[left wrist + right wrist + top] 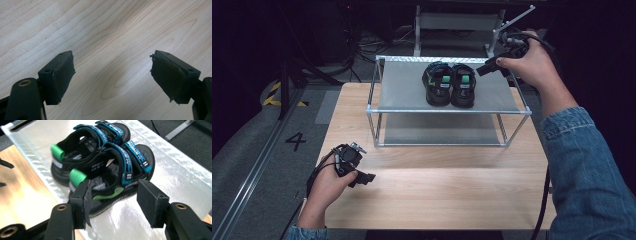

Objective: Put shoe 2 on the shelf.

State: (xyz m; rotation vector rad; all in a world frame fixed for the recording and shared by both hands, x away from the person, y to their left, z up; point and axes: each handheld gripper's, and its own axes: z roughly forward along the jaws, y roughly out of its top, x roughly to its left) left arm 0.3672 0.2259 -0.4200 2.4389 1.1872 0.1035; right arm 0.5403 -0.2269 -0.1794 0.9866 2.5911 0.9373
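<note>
Right gripper: jaws apart, nothing pinched, just beside the near sandal, not touching.
Right pads: black, flat, soft-looking, a bit frayed at one edge.
Left gripper: jaws wide apart, holding nothing, low over bare wood.
Left pads: same dark, worn padding, loose threads at the rim.
Right hand: up at the back right corner of the rack, blue denim sleeve behind.
Left hand: resting near the front left of the table.
Near sandal: black sole, blue straps, green heel loop, green stripe low on the side.
Far sandal: same kind, touching its partner, side by side.
Place of the pair: top shelf of the rack, right of the middle, both flat on the soles.
Rack: thin silver metal bars, two shiny grey shelves, boxy shape.
Table: pale wood, smooth, wavy grain lines.
Step in hand: looks like letting go after setting the pair on the shelf, or lining up to grab.
Next move, a guess: lift clear without bumping the straps, or close on the near sole.
</note>
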